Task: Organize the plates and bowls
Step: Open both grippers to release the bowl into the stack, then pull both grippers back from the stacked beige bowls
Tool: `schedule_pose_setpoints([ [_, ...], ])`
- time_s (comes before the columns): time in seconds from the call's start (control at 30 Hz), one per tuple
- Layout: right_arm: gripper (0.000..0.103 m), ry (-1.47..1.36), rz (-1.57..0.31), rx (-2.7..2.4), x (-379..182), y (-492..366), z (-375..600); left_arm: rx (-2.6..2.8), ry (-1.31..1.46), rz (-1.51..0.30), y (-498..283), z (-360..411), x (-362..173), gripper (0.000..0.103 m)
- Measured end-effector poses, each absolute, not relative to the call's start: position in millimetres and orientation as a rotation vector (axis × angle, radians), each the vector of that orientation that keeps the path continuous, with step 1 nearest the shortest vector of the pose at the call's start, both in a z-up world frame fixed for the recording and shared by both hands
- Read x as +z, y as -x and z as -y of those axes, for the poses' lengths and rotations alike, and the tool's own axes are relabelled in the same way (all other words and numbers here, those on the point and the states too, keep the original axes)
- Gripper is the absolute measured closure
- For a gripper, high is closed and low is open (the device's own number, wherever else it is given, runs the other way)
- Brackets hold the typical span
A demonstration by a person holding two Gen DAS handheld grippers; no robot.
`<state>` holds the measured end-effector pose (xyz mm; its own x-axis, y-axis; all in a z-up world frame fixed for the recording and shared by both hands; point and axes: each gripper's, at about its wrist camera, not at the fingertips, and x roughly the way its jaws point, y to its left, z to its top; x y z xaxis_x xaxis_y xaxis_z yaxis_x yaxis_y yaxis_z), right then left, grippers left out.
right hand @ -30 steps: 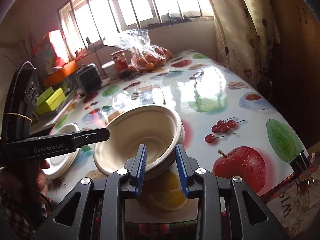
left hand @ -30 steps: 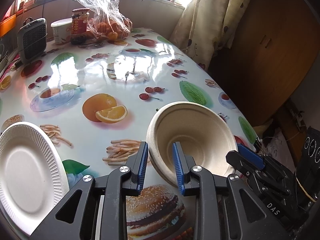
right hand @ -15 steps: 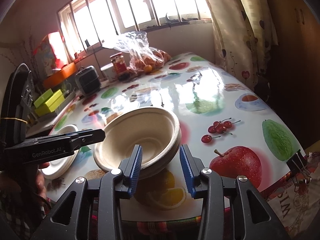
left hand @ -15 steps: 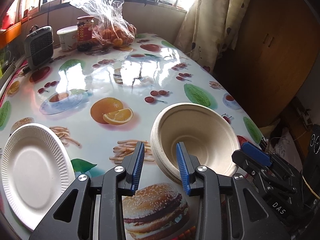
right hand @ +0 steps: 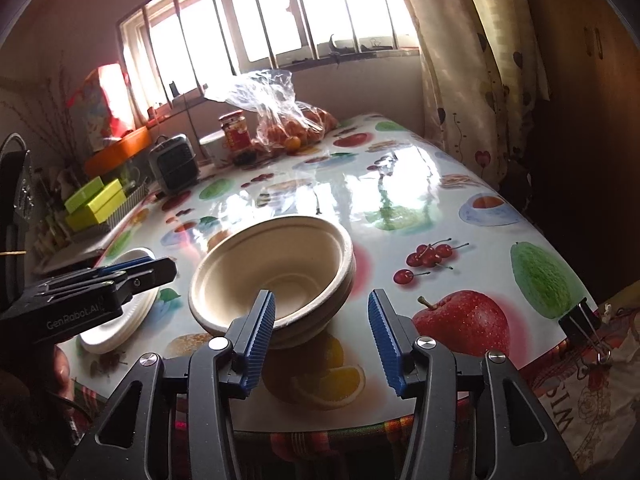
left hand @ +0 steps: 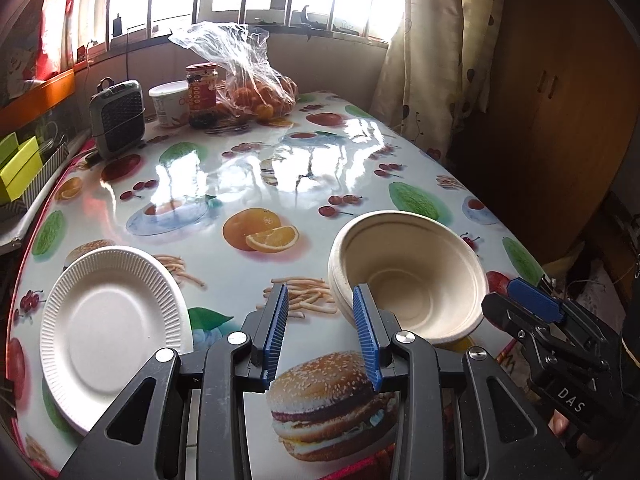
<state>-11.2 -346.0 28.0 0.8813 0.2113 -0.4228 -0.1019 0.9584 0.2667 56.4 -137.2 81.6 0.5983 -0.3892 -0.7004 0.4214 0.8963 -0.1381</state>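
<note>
Stacked beige paper bowls (left hand: 408,276) (right hand: 280,264) rest upright near the table's front right edge. A pile of white paper plates (left hand: 112,328) (right hand: 120,320) lies to their left. My left gripper (left hand: 320,312) (right hand: 140,276) is open with only tablecloth between its pads; its right finger stands just in front of the bowls' near-left rim. My right gripper (right hand: 320,304) (left hand: 532,304) faces the bowls from the table edge. Its jaws are opening and the pads do not press on the rim, though its left finger overlaps the near rim.
The fruit-print table (left hand: 312,168) carries a bag of oranges (left hand: 256,92), a red jar (left hand: 202,88), a white tub (left hand: 170,102) and a small grey heater (left hand: 118,120) at the back. Yellow-green boxes (left hand: 16,160) sit at far left. A binder clip (right hand: 580,320) grips the front edge.
The tilted top bowl was let go and now sits level in the stack. The right jaws widened off its rim. The left gripper opened a little and drew back from the bowls.
</note>
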Motion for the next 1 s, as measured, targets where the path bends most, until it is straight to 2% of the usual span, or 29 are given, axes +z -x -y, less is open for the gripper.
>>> schedule_pose_setpoints([
  [0.6, 0.053, -0.219, -0.447, 0.177, 23, 33, 338, -0.443, -0.068, -0.755, -24, 132, 83, 0.068],
  [0.9, 0.036, -0.18, -0.466, 0.141, 11, 39, 333, -0.436, -0.08, -0.781, -17, 131, 67, 0.068],
  [0.97, 0.034, -0.177, -0.475, 0.138, 7, 39, 332, -0.432, -0.079, -0.79, -16, 131, 63, 0.064],
  [1.0, 0.033, -0.177, -0.482, 0.138, 6, 39, 332, -0.432, -0.078, -0.791, -15, 130, 62, 0.055],
])
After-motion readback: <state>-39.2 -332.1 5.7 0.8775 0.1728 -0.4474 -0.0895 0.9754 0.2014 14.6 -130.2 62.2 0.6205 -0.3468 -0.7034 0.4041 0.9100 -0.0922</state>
